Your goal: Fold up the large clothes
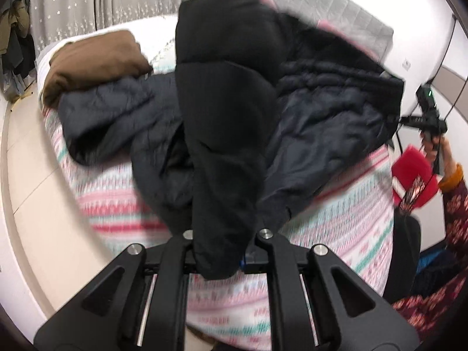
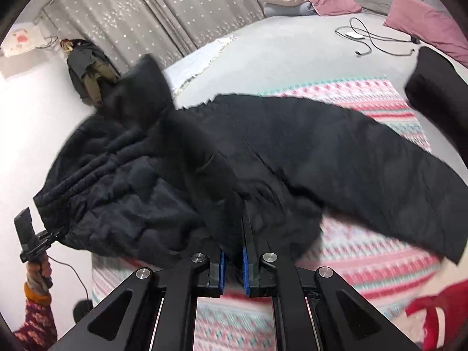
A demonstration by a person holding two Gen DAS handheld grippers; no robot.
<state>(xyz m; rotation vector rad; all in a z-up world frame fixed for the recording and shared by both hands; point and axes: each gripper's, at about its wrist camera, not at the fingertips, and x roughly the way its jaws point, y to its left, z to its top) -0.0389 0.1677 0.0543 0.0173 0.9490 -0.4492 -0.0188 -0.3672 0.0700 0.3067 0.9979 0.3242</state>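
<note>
Black padded jacket (image 2: 263,152), one, pinched in two tools: left (image 1: 223,251), right (image 2: 233,266).

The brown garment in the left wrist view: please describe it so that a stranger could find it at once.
Start at the bed with the pink, white and green patterned blanket, then look to its far left corner, near the starred grey curtain. The brown garment lies there as a folded bundle, beside the black padded jacket. It is the only brown piece; the clothes beside it are black.

Right hand-held gripper (image 2: 233,272), black padded jacket (image 2: 204,169) between its jaws, over patterned blanket (image 2: 351,251).
</note>
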